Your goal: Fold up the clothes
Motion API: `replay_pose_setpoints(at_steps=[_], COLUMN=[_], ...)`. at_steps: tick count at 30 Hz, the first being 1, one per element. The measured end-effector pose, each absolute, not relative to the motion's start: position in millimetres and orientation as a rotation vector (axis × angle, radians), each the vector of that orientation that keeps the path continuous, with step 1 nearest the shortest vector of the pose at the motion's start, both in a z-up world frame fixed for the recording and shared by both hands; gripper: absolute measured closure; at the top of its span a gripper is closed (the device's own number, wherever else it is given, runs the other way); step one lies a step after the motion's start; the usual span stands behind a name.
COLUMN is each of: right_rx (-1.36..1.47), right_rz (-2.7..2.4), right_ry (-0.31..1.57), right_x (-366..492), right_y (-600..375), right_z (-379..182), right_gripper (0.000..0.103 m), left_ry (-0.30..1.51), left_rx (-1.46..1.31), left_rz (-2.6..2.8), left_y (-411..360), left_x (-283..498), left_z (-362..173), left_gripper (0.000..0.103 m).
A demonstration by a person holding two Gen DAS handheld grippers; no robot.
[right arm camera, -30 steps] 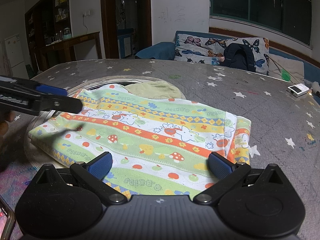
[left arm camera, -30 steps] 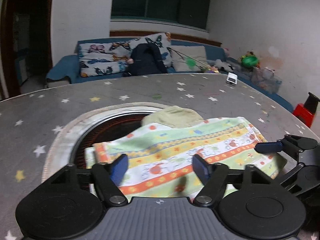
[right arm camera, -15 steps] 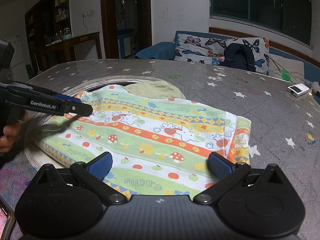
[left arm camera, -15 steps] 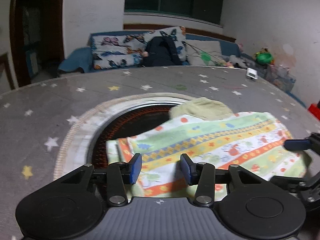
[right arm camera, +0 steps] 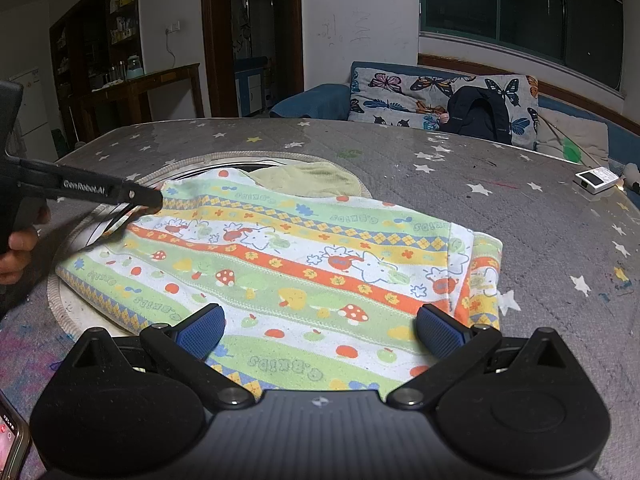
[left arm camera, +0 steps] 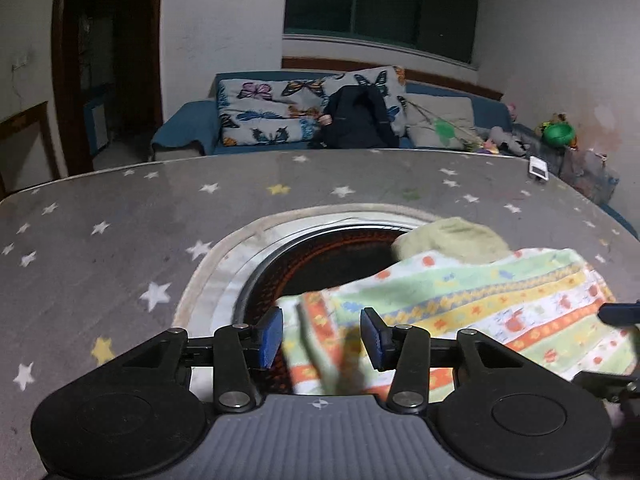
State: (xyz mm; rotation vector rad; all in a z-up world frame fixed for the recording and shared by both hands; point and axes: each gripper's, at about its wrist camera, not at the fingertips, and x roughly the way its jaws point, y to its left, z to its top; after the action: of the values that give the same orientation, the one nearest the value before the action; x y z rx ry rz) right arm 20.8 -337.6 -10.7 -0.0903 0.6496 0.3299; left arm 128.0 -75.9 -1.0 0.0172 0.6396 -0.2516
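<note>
The printed garment (right arm camera: 304,264) corner is being straddled by the part-open left claw (left arm camera: 322,336); it should be clenched fully before lifting, the right claw (right arm camera: 320,330) gaping, empty

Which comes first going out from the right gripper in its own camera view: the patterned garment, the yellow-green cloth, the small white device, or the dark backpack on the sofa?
From the right gripper:
1. Patterned garment, spread right under the fingers.
2. Yellow-green cloth, just past the garment's far edge.
3. Small white device, at the table's far right edge.
4. Dark backpack, beyond the table on the sofa.
</note>
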Motion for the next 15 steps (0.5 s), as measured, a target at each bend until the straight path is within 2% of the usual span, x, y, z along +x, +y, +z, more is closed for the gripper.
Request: replay_pose_setpoints(at_steps=[15], right_rx=[-0.089], right_rz=[0.33], right_ry=[0.65], right_x=[19.6], right_y=[-336.9], right_z=[-9.9], right_gripper=[0.0], left_ry=[0.693], left_rx=[-0.003], left_rz=[-0.248], left_y=[-116.3], left_x=[169.5], left_z=[-10.1], left_gripper=[0.058])
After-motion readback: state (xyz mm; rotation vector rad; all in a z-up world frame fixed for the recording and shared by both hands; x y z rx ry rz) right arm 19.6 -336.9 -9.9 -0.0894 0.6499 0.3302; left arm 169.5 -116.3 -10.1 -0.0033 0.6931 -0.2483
